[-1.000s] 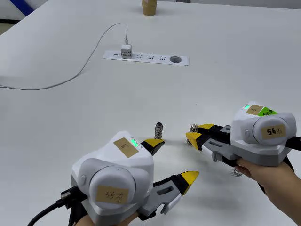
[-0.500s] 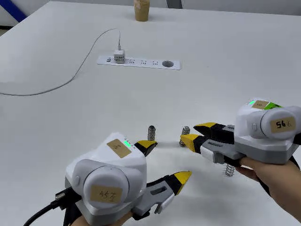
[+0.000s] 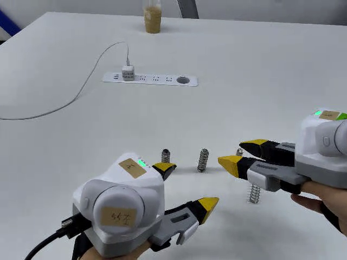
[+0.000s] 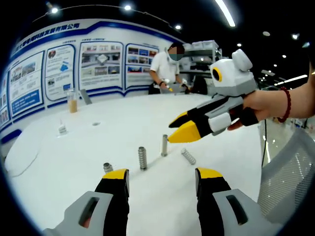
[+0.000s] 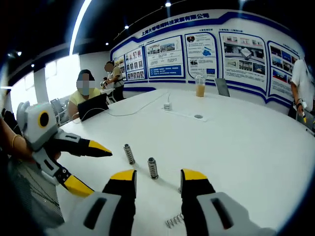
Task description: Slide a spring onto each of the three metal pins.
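Note:
Three small pins stand in a row on the white table. The left pin and the middle pin each carry a spring. The right pin is bare, and it shows as a plain post in the left gripper view. A loose spring lies flat on the table near it. My right gripper is open, its tips just beside the bare pin, holding nothing. My left gripper is open and low at the front, short of the left pin. In the right gripper view the two sprung pins stand ahead of the jaws.
A white power strip with a plugged charger and a cable lies farther back. A cup of brown drink stands at the far edge. People sit and stand beyond the table in the gripper views.
My right gripper has pulled back to the right, away from the middle pin's spring, which now stands free of it. The left gripper has hardly moved. The head camera has shifted.

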The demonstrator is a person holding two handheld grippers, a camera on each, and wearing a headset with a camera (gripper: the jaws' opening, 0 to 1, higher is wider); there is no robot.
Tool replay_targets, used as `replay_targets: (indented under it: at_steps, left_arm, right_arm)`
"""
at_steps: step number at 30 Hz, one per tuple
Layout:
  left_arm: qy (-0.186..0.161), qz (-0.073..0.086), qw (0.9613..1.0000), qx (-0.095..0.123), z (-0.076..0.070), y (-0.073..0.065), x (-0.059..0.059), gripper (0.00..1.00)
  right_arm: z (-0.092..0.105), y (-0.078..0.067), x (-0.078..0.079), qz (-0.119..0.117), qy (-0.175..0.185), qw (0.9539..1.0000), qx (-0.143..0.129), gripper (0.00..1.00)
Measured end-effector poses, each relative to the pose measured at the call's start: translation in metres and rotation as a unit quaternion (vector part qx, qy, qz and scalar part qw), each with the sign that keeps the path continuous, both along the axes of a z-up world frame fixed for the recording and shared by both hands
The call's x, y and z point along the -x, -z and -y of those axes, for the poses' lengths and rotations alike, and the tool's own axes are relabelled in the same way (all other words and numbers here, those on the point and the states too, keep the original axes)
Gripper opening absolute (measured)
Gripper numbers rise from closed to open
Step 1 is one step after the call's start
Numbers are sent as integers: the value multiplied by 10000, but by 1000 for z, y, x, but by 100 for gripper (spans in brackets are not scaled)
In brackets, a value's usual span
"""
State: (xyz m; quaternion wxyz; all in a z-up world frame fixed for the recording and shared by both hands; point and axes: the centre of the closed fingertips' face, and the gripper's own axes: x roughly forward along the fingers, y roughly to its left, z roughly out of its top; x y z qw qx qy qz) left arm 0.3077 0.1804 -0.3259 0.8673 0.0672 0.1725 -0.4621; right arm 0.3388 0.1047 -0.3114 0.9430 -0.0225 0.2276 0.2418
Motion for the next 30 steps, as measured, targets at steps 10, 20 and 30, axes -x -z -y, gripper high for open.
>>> replay_targets:
  at_steps: [10,20,30]
  left_arm:
    - [211,45,9997,-108,21,1,2,58]
    - [470,131,9984,-287,46,8,1,57]
    - [578,130,9975,-383,69,15,-5,53]
  right_arm:
    - [22,-7,20,-12,80,10000,-42,45]
    - [37,-7,42,-47,-75,9999,-95,52]
    - [50,-3,65,-76,-211,9997,-86,55]
